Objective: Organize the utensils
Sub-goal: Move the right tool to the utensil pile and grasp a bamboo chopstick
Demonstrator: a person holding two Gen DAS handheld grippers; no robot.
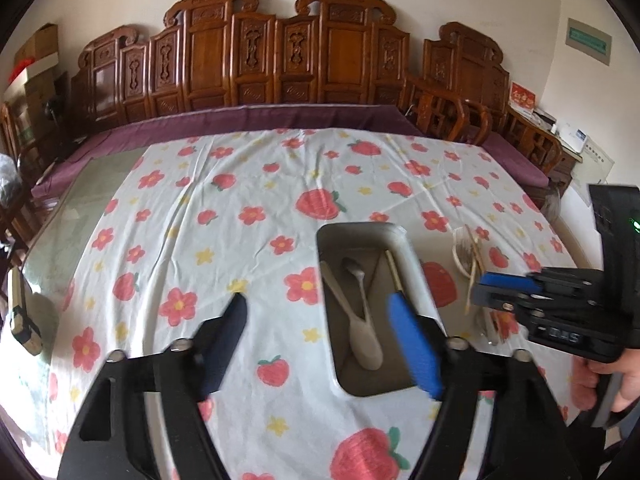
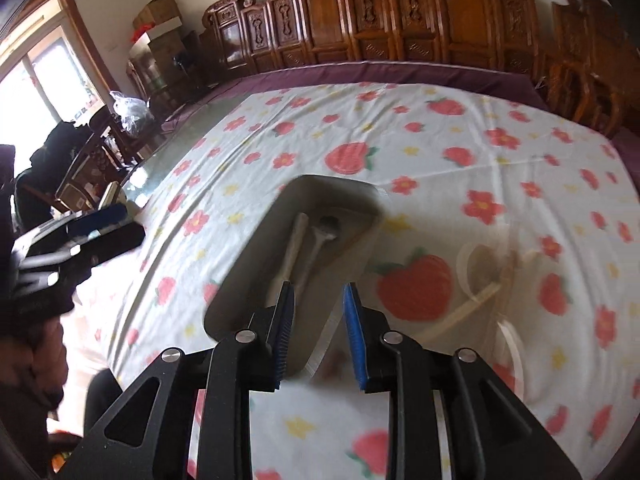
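Both grippers are empty right now. Nearest the lens, the left gripper (image 1: 316, 344) hangs low over the flowered tablecloth (image 1: 168, 216) with its jaws spread wide — nothing between them, and its right finger (image 1: 414, 344) crosses in front of the tray's near right rim; whether it touches, I cannot tell. Over to the side, the right gripper (image 2: 318, 328) sits partly parted above the tray's near end, gripping nothing either.

Now the tray (image 1: 404, 240) itself: a white ceramic spoon (image 1: 360, 340), a metal spoon (image 1: 354, 272) and one slim chopstick (image 1: 394, 272) already lie inside. So the sorting looks part done, by my reading.

Further right, on the cloth beside the tray, more utensils (image 1: 468, 256) wait — what looks like a pale spoon, a fork and wooden chopsticks, bunched together. Those seem to be what's left — blur hides the finer detail.
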